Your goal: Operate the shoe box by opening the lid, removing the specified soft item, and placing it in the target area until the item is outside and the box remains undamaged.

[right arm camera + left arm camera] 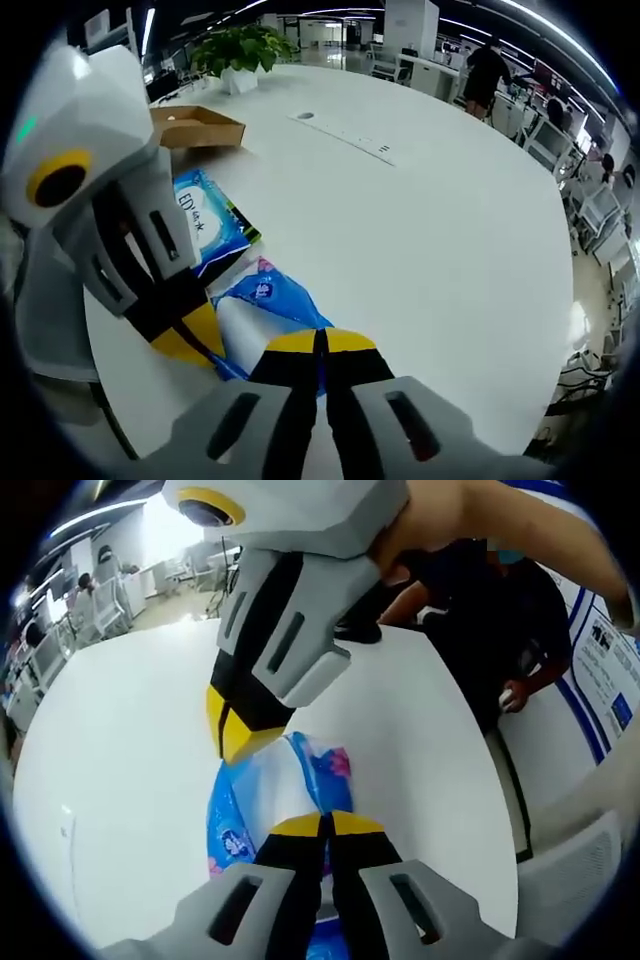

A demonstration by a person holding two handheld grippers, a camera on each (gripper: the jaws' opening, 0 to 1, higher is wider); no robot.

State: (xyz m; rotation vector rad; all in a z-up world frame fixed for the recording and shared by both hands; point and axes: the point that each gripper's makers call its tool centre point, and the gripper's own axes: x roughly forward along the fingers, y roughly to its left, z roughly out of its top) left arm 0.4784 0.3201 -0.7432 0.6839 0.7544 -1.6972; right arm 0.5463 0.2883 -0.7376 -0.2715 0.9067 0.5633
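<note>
A soft blue-and-white plastic pack (285, 790) lies on the white table, stretched between both grippers. My left gripper (322, 825) is shut on its near end. The right gripper (236, 736) comes down from above with its yellow tips pinched on the pack's far edge. In the right gripper view the same pack (268, 295) runs under my right gripper (322, 342), whose jaws are shut on it. The left gripper (188, 343) grips its other end from the left. The open cardboard shoe box (197, 126) stands at the back left, apart from both grippers.
A second blue pack (208, 222) with a green-and-black edge lies between the box and the held pack. A potted plant (240, 45) stands behind the box. A person's arm (500, 520) reaches over the white table (110, 760). Office chairs line the table's far edge.
</note>
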